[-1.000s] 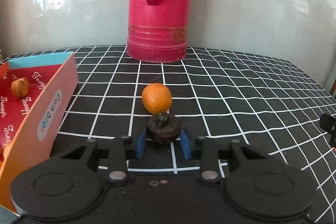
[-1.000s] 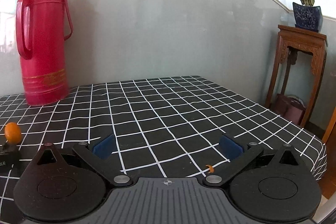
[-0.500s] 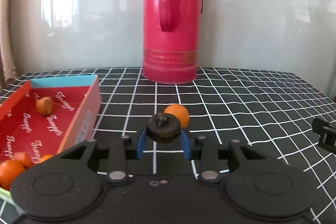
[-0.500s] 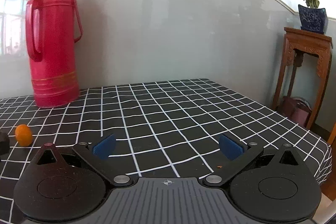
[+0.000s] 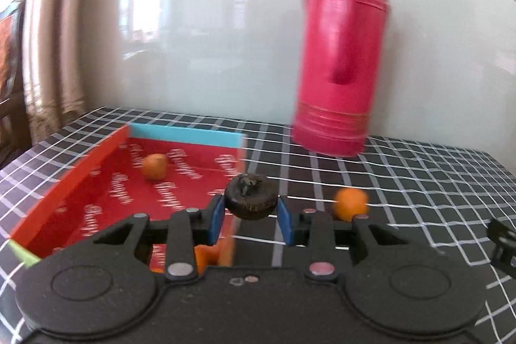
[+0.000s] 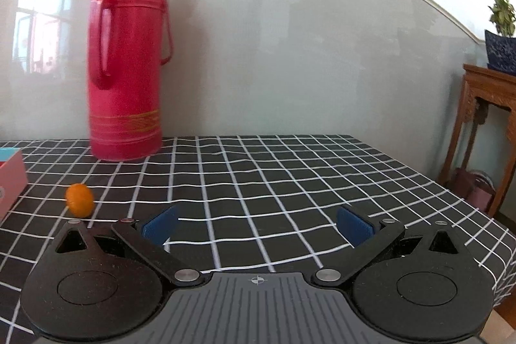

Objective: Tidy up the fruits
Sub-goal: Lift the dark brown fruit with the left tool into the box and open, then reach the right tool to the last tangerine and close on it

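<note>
My left gripper [image 5: 251,216] is shut on a dark, round, wrinkled fruit [image 5: 251,197], held above the right wall of a red box [image 5: 74,182] with a blue far wall. Inside the box lie a brownish-orange fruit [image 5: 155,166] and, low down behind my fingers, more orange fruit [image 5: 206,257]. A small orange [image 5: 350,203] rests on the checked cloth to the right of the box, also seen in the right wrist view as the orange [image 6: 79,200]. My right gripper [image 6: 258,226] is open with nothing between its blue pads, over the cloth.
A tall red thermos [image 5: 342,54] stands at the back against the wall, the same thermos [image 6: 127,76] in the right view. The pink box side [image 6: 11,176] shows at the left edge. A wooden stand [image 6: 487,131] with a potted plant [image 6: 501,31] stands right of the table.
My left gripper has lifted the dark fruit off the cloth and swung left over the box edge; the orange stayed behind. The right gripper panned left a little, still open.
</note>
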The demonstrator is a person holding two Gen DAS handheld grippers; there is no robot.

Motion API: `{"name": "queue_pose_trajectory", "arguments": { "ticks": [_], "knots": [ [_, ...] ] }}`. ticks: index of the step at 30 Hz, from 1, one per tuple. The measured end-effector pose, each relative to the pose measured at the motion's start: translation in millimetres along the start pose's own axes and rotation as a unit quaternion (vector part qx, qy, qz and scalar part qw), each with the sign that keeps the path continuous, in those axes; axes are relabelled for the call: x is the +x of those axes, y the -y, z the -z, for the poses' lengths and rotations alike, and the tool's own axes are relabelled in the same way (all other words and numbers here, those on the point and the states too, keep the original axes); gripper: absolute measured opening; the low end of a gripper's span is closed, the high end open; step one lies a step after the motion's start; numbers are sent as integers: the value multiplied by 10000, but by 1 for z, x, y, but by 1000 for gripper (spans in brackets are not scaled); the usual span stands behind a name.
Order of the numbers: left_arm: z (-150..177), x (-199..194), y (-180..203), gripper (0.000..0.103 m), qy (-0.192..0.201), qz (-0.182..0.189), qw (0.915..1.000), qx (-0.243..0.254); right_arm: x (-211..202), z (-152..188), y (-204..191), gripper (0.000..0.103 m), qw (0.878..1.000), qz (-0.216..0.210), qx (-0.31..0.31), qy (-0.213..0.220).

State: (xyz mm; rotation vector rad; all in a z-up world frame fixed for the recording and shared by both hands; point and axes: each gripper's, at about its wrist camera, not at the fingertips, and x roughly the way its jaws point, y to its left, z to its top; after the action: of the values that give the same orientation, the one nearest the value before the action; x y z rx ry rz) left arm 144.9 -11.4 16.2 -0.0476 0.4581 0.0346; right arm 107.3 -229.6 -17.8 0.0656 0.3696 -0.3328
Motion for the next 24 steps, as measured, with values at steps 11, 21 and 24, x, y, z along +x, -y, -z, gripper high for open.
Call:
{"name": "queue_pose_trajectory", "arguments": {
  "ticks": [11, 21, 24],
  "knots": [
    [-2, 3, -53, 29, -367, -675, 9956, -539, -5, -1, -32, 103, 9992, -361, -169, 9],
    [-3, -32, -88, 74, 33, -939, 9922, -818, -14, -4, -62, 103, 9961, -848, -242, 5],
    [-3, -45, -99, 79, 166, -1077, 9914, -724, -16, -2, -76, 103, 9937, -1066, -336, -45]
  ]
}}
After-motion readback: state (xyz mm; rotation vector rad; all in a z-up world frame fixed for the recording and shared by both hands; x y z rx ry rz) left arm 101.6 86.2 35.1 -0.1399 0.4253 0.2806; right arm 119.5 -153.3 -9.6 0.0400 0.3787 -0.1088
